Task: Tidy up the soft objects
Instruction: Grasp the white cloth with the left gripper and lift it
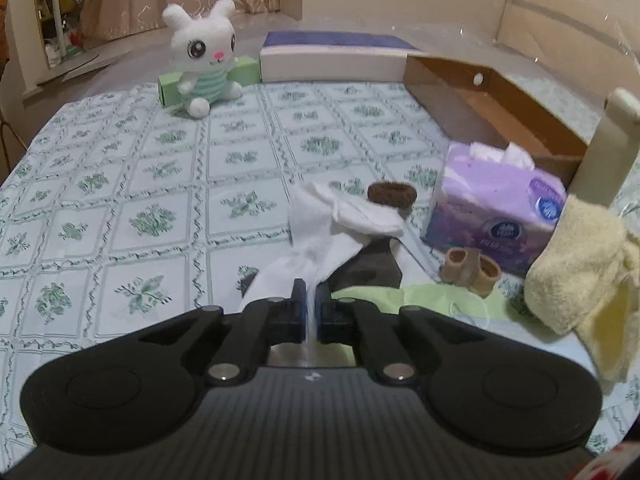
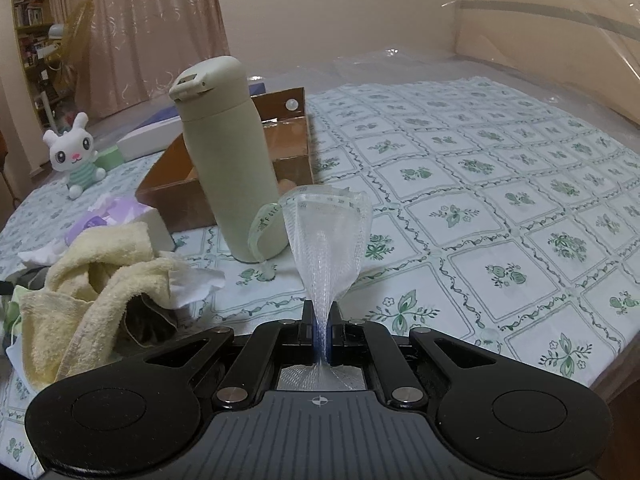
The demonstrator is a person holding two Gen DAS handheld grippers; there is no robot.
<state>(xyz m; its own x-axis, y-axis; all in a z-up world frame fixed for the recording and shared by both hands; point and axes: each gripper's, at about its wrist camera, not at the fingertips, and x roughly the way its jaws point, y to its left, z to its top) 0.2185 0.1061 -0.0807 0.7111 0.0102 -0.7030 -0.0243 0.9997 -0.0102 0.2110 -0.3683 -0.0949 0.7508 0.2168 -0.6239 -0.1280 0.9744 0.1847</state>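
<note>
White sock: my left tool [image 1: 311, 292] is clenched on a white sock [image 1: 320, 236], which trails straight ahead of it over a dark cloth [image 1: 374, 264] onto the counter [image 1: 140, 184].
Mesh piece: my right tool [image 2: 320, 316] is clenched on a sheer white mesh piece [image 2: 326, 236], maybe a net sock or sleeve; it fans upward ahead of the tool, clear of the counter.
Step in hand: I judge both tools are mid-carry, each with one soft item picked from the pile.
Pile: a yellow towel [image 2: 92, 276] lies heaped to the left of my right tool, with a purple tissue pack [image 1: 496, 216] beyond it; a brown hair tie [image 1: 392, 194] sits just past the sock.
Likely target: the brown cardboard tray [image 1: 492, 108] stands ahead and to the right of my left tool, behind the tissue pack; I take it for the bin.
Obstacle: a beige bottle [image 2: 232, 160] stands upright ahead-left of my right tool, in front of the tray.
Next move: lift the sock free of the dark cloth, steer round the bottle, release over the tray.
Further out: a plush bunny [image 1: 204, 56] sits far ahead, well apart.
</note>
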